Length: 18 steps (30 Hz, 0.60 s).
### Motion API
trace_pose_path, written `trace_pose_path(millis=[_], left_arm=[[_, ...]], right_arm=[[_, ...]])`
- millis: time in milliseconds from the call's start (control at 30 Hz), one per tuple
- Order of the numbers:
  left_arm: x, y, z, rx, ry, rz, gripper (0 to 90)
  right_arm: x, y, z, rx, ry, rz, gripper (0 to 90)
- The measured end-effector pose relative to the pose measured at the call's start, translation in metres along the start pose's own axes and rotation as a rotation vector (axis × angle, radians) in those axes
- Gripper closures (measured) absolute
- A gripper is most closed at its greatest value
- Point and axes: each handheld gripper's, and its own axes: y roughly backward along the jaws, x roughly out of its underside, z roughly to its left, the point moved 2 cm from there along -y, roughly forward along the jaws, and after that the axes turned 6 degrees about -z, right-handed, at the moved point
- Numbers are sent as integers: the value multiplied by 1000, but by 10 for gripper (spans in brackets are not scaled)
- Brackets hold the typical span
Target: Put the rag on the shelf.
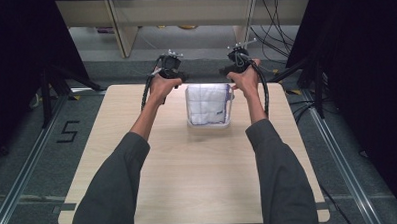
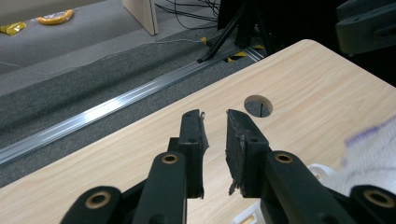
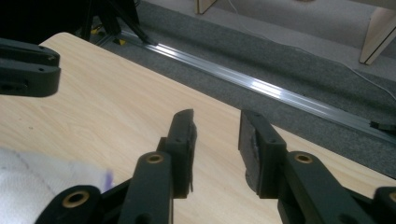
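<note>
Both my fingers stand apart, empty — left gripper (image 1: 171,68) and right gripper (image 1: 237,62) flank the folded towel (image 1: 208,104) in its basket (image 1: 210,124), letting it rest on the table (image 1: 198,167).

You're in lab-style recording bay, not home. Light wood worktop (image 1: 189,182) stands on grey carpet floor (image 1: 18,163) with aluminium rails (image 1: 346,172). Black curtains at 3 and 9 o'clock. Loose cables (image 1: 278,19) at 1 o'clock, tripod legs (image 1: 53,87) at 10, taped "5" (image 1: 67,131) on floor.
</note>
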Motion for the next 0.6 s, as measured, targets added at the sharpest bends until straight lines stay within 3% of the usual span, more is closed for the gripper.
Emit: trace_pose_path(millis=[100, 133, 167, 200, 367, 400, 567, 600], left_arm=[[2, 6, 4, 4, 1, 3, 738], [3, 10, 5, 11, 14, -8, 731], [4, 12, 5, 19, 24, -8, 720], [6, 14, 5, 28, 36, -1, 704], [11, 20, 4, 30, 10, 32, 652], [12, 22, 5, 31, 14, 31, 641], [15, 30, 6, 40, 23, 37, 540], [16, 31, 5, 42, 23, 35, 535]], right_arm=[[1, 4, -2, 6, -8, -15, 647], [0, 6, -3, -1, -4, -4, 647], [1, 8, -1, 3, -34, -10, 647], [1, 11, -3, -9, -21, -10, 647], [3, 18, -4, -6, -20, -27, 639], [3, 20, -5, -25, -25, -20, 637], [6, 28, -5, -30, -2, -36, 617], [7, 33, -3, -39, -22, -16, 613]])
